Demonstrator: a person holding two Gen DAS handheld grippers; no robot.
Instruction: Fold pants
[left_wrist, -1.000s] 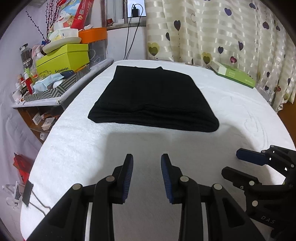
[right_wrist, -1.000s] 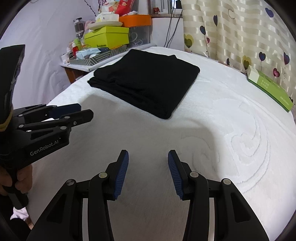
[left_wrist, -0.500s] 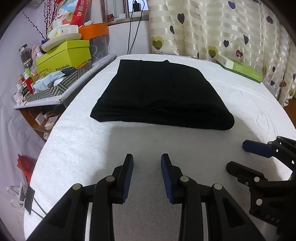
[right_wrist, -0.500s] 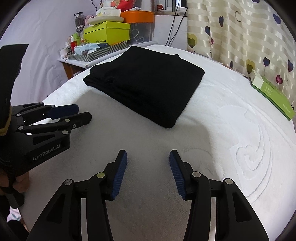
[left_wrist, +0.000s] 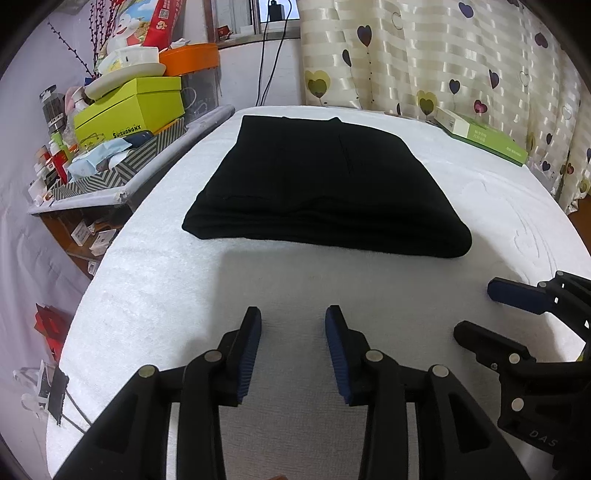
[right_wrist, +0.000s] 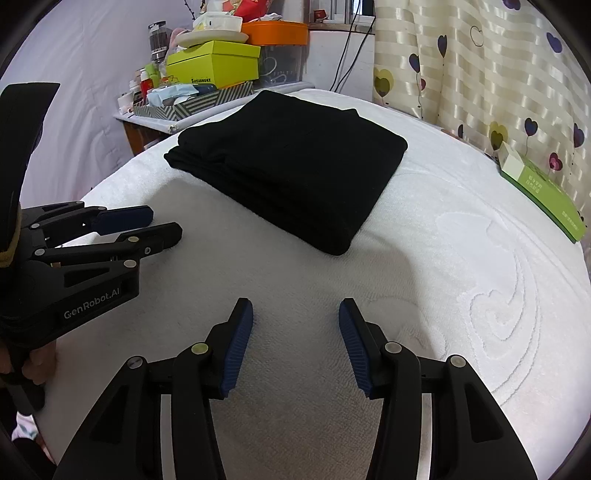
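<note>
One pair of black pants (left_wrist: 328, 184) lies folded into a flat rectangle on the white bed (left_wrist: 155, 280), toward its far end near the cluttered side table (left_wrist: 122, 184). Two grippers hover over bare cover nearer the camera: the left gripper (left_wrist: 293, 354) and the right gripper (right_wrist: 295, 347), both spread wide and empty, well apart from the pants.

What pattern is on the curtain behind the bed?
Cream horizontal stripes with scattered hearts in purple and yellow on the curtain, clearest in the left wrist view.
</note>
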